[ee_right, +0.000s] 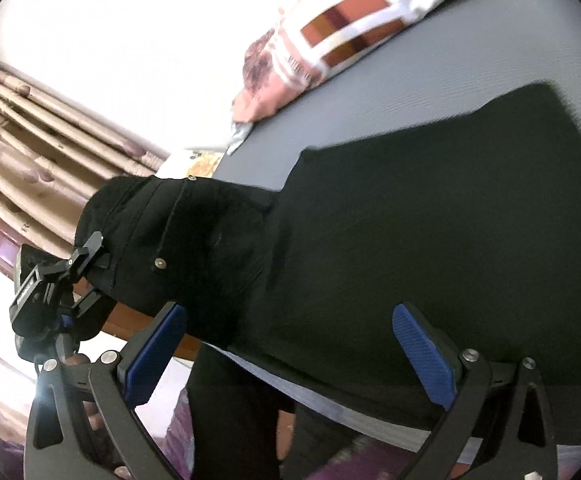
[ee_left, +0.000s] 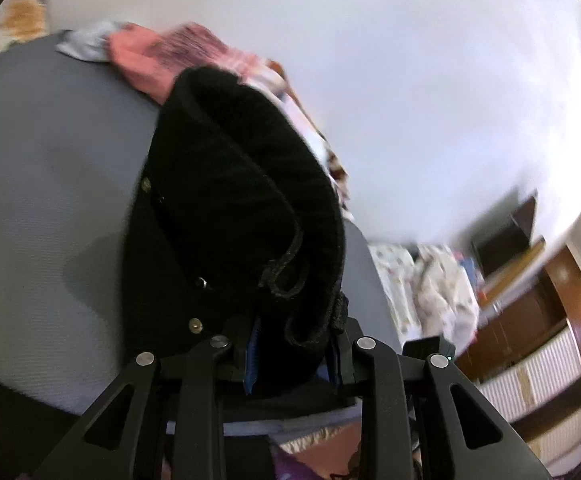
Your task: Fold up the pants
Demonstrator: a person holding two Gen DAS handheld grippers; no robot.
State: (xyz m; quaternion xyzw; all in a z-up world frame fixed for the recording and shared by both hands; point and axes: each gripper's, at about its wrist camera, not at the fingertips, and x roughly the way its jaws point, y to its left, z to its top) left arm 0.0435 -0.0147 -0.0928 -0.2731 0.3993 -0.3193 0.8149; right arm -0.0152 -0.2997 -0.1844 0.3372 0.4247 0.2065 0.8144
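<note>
Black pants [ee_right: 410, 220] lie spread over a grey bed [ee_right: 450, 64], their waist end lifted off its edge at the left. My left gripper [ee_left: 294, 352] is shut on the waistband; the pants [ee_left: 230, 180] rise in a bunched fold with a drawstring in front of its camera. From the right wrist view the left gripper [ee_right: 94, 264] shows clamped on the raised waist near two metal rivets. My right gripper [ee_right: 290, 360] is open wide above the near edge of the pants, and its blue pads [ee_right: 426, 356] touch no cloth.
Pink and white patterned bedding [ee_right: 330, 40] is piled along the bed's far side, also seen as pink cloth [ee_left: 162, 56]. Curtains [ee_right: 30, 140] hang at the left. A floral quilt [ee_left: 430, 292] and wooden cabinets [ee_left: 530, 320] stand beyond the grey bed [ee_left: 50, 160].
</note>
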